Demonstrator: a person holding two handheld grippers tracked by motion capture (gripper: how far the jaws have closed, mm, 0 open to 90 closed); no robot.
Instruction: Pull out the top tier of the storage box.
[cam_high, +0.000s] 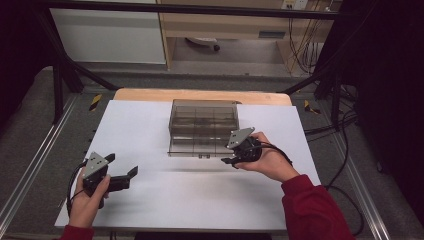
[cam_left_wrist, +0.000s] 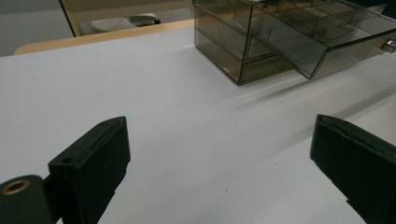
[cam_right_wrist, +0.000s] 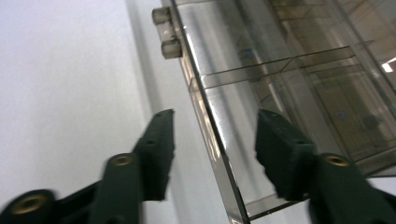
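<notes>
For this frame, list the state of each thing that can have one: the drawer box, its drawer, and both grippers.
Smoky clear drawer box: upright on the white table.
Top drawer: pulled out toward the person, nothing visible inside.
Right gripper: open, jaws astride the drawer's front wall, pads not pressing it.
Left gripper: open wide, nothing between the jaws, held over the table away from the box.

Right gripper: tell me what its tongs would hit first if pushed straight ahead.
Likely the front wall of the pulled-out clear drawer: the right gripper's tongs stand open astride that wall, touching nothing. Further along sit the two small knobs, though depth is unclear.
</notes>
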